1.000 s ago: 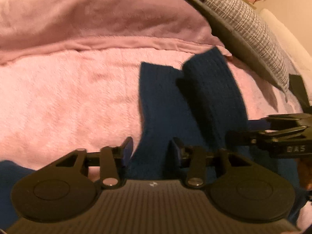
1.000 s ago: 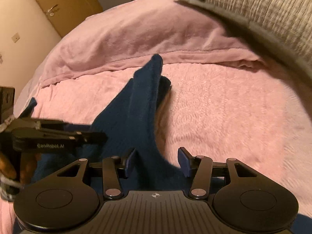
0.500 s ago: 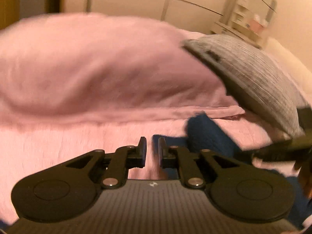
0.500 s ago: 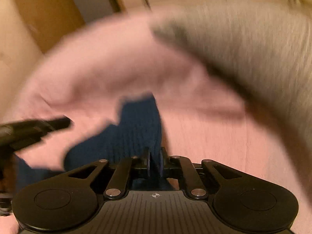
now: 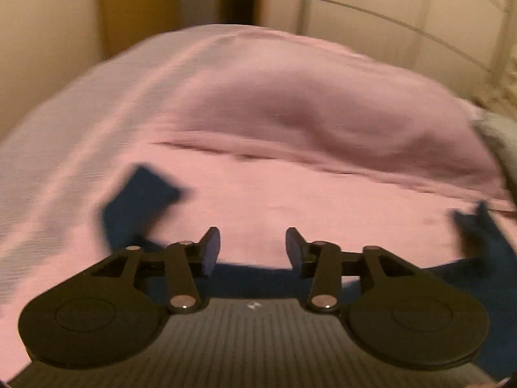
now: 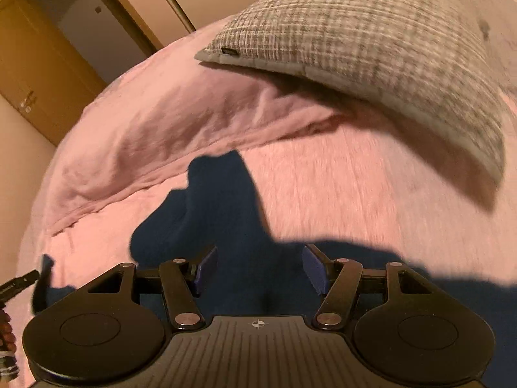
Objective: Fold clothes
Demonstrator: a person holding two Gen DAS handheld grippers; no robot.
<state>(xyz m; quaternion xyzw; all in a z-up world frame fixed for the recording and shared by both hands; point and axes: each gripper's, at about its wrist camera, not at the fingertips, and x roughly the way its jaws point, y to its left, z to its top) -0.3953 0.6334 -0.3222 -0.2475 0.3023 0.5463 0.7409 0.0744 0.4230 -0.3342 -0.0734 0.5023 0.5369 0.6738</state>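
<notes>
A navy knitted garment (image 6: 226,226) lies on the pink blanket (image 6: 355,194), one sleeve folded in over its body. My right gripper (image 6: 260,268) hovers over the folded part. Its jaws are opening, and the cloth lies below them without being pressed. In the blurred left wrist view my left gripper (image 5: 253,250) is also opening, with only blanket and the garment's edge (image 5: 258,271) behind its jaws. The other sleeve (image 5: 139,200) lies spread to its left. One of the left gripper's fingers (image 6: 19,286) shows at the far left edge of the right wrist view.
A grey checked pillow (image 6: 371,48) lies at the back right on a pink bolster (image 6: 177,113). The bolster (image 5: 323,113) runs along the far side of the bed. A door (image 6: 32,64) and wardrobe fronts (image 5: 404,16) stand beyond. A hand (image 6: 6,329) shows at the lower left.
Both grippers were nearly shut half a second ago and now stand apart. The left gripper has swung left, away from the pillow, to face the spread sleeve. The folded sleeve lies released.
</notes>
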